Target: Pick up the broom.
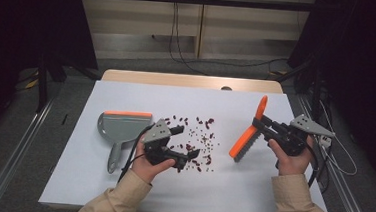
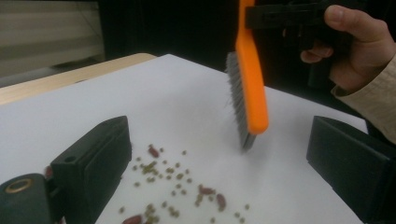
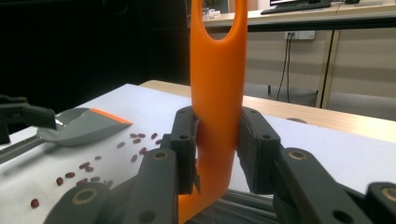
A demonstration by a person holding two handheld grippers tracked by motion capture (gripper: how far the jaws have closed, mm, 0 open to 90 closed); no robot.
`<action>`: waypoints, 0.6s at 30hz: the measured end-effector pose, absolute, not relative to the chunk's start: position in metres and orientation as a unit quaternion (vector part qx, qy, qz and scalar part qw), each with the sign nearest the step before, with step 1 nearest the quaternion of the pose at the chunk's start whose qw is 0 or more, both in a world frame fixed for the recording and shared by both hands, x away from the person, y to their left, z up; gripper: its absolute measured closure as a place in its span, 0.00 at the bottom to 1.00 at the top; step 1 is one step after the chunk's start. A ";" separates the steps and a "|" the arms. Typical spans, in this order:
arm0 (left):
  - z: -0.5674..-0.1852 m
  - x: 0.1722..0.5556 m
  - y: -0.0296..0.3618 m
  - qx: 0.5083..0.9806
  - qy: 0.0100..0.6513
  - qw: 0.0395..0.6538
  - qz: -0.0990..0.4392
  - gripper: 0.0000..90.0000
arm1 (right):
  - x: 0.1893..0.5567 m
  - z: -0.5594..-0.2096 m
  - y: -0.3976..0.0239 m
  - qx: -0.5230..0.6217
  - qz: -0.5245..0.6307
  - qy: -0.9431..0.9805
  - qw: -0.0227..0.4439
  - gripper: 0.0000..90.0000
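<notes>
1. High view: no readable writing or brand on anything here. Taking the scattered beans [image 1: 198,142] as the landmark, the left gripper [image 1: 186,142] sits right at their left edge with its jaws spread apart and nothing between them. The grey dustpan [image 1: 120,129] with the orange lip lies flat on the white table [image 1: 250,190], further left of the beans. The right gripper [image 1: 262,125] is off to the right of the beans, clenched on the handle of the orange brush [image 1: 248,135], whose bristle end tilts down toward the bean pile.

2. Left gripper view: both black jaws stand wide apart, beans on the table between them. The brush [image 2: 250,84] hangs just beyond the beans, bristles facing them, tip close to the table; can't tell if it touches.

3. Right gripper view: jaws are clamped tight on the brush handle [image 3: 217,93], which stands upright between the pads. Beans [image 3: 135,149] and dustpan [image 3: 79,126] lie off to the left.
</notes>
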State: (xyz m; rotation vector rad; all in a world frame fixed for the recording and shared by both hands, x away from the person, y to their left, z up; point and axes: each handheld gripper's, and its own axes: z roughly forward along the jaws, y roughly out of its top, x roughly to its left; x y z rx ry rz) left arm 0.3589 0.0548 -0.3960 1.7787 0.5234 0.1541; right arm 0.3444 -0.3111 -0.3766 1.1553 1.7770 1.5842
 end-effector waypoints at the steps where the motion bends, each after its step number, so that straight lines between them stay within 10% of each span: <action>1: -0.396 0.361 0.049 0.770 0.218 0.596 0.062 0.08 | 0.346 -0.376 -0.309 0.420 0.582 0.653 0.243 0.77; 10: -0.405 0.371 0.001 0.793 0.206 0.572 0.034 0.24 | 0.353 -0.368 -0.295 0.408 0.592 0.653 0.240 0.77; 18: -0.414 0.378 -0.029 0.808 0.215 0.548 0.020 0.58 | 0.358 -0.361 -0.276 0.393 0.594 0.662 0.233 0.77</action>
